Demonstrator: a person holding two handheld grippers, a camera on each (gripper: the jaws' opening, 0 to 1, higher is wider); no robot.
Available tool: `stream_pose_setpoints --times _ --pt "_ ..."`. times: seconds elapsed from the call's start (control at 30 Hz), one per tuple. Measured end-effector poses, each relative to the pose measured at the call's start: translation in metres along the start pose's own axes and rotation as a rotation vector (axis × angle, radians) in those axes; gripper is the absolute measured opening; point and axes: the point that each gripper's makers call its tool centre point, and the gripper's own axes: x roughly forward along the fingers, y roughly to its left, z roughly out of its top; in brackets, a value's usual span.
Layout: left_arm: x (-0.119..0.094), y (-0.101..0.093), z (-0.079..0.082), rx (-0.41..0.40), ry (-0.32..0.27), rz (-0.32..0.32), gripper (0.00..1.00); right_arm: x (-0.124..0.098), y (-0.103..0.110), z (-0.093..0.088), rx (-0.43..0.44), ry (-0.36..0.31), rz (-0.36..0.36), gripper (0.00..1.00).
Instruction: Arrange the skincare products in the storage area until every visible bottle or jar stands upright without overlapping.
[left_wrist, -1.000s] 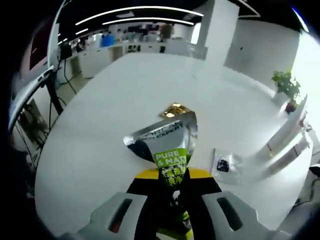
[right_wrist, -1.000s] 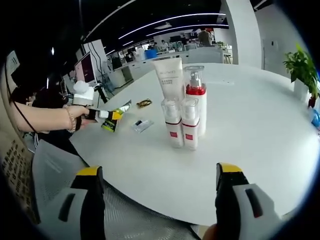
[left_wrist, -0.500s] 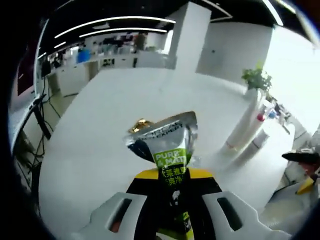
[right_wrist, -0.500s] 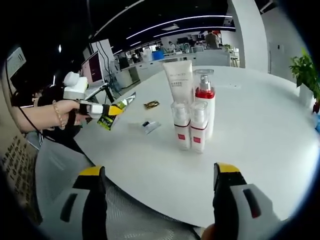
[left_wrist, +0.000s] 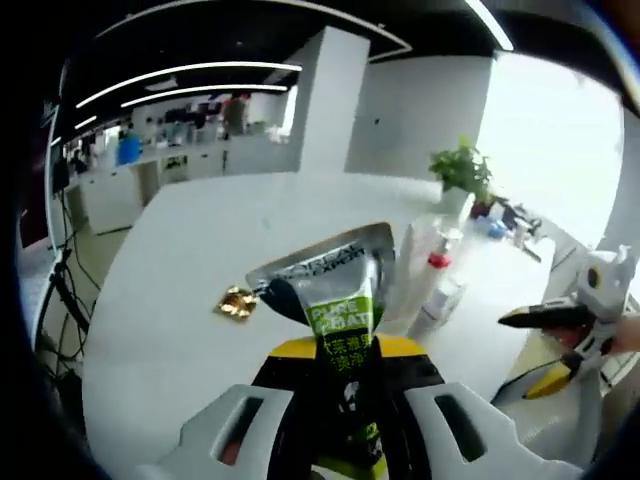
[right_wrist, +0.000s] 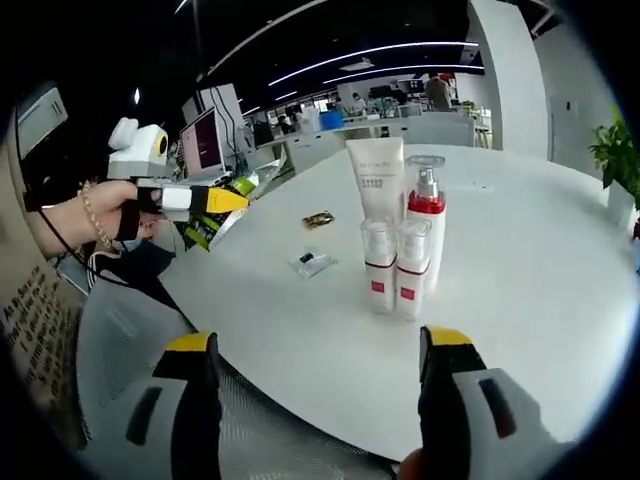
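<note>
Your left gripper (left_wrist: 345, 400) fingers clamp a floppy sachet (left_wrist: 335, 290); right gripper (right_wrist: 320, 400) fingers gape. It may flop against the bottles (right_wrist: 400, 265).

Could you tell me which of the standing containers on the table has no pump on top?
The white tube at the back of the cluster; it stands on its cap, while the other three carry clear-capped pumps.
</note>
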Motion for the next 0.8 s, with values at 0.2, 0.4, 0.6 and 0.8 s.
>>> stream_pose_setpoints --times 0.2,0.4,0.6,0.8 --pt "-0.012 -0.020 0.008 0.083 -0.017 -0.053 0.15 -0.002 0.016 0.010 -0.016 -0.022 0.053 0.56" --pt "-0.019 -0.039 0.010 0.117 -0.030 -0.100 0.15 0.000 0.032 0.044 0.032 -0.114 0.102 0.58" --pt "-0.026 -0.058 0.013 0.118 -0.074 -0.203 0.16 -0.004 0.053 0.094 0.209 -0.271 0.213 0.58" --pt "-0.033 -0.078 0.019 0.134 -0.105 -0.272 0.16 -0.006 0.063 0.122 0.349 -0.388 0.263 0.53"
